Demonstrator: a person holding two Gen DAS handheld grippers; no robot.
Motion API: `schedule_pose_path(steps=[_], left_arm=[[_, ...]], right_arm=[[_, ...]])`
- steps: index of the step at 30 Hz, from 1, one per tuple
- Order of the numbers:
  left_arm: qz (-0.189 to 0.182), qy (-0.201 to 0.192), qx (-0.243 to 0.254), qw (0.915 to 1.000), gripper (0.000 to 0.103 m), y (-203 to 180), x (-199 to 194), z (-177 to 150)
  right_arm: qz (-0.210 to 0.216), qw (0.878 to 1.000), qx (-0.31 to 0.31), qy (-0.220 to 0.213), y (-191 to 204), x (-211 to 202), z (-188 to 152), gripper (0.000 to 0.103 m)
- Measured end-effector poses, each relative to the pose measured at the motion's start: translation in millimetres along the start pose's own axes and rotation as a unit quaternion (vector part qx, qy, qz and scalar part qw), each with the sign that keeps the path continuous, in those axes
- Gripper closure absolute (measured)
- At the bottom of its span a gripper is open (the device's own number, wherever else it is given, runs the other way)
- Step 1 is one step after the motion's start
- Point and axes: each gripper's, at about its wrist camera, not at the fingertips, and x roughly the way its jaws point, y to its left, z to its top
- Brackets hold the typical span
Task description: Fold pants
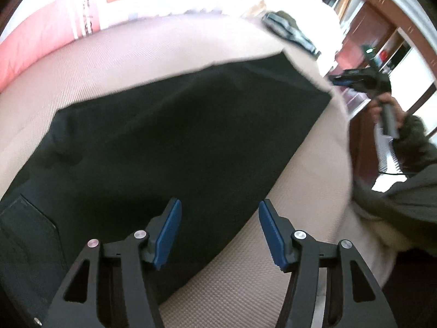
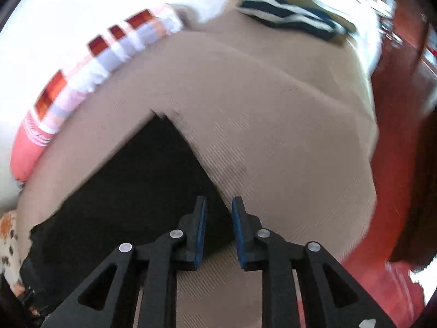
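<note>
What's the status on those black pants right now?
Left hand-held gripper open, empty. Right hand-held gripper slightly open, empty. Black pants flat on beige bed. Nothing blocking.

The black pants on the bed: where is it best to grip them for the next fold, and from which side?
Probably the far corner of the black pants, approached from the bed's bare right side: its edges lie flat and exposed.

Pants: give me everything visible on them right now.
The pants are black, matte woven cloth, lying flat and folded into a broad slab on the beige bed cover. A patch pocket shows near the lower left of the left wrist view. One square corner points toward the far side. The left tongs hang open over the near edge, gripping nothing; the right tongs are also off the cloth.
</note>
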Motion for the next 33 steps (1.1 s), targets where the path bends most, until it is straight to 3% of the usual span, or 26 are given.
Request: schedule_pose_path(steps=[3,8,14,18,28,33], left_arm=[[-0.007,-0.039,-0.032,0.9987,0.043,14,-18,10],[0.071,-0.092,-0.139,0.9834,0.042,66,-28,26],[0.117,-0.101,-0.207,0.9662,0.042,107,-23,25],[0.126,-0.094,-0.222,0.9623,0.042,117,-17,24],[0.13,-0.079,-0.221,0.9634,0.042,120,-6,24],[0.132,-0.073,-0.229,0.9618,0.042,122,-4,24]], right_arm=[[0.05,0.998,-0.026,0.005,24,8,32,0.084],[0.123,0.991,-0.041,0.042,27,56,82,0.077],[0.135,0.983,-0.073,0.097,41,104,100,0.077],[0.139,0.981,-0.084,0.109,47,119,104,0.079],[0.18,0.976,-0.06,0.105,28,125,112,0.084],[0.23,0.96,-0.109,0.121,32,125,104,0.084]])
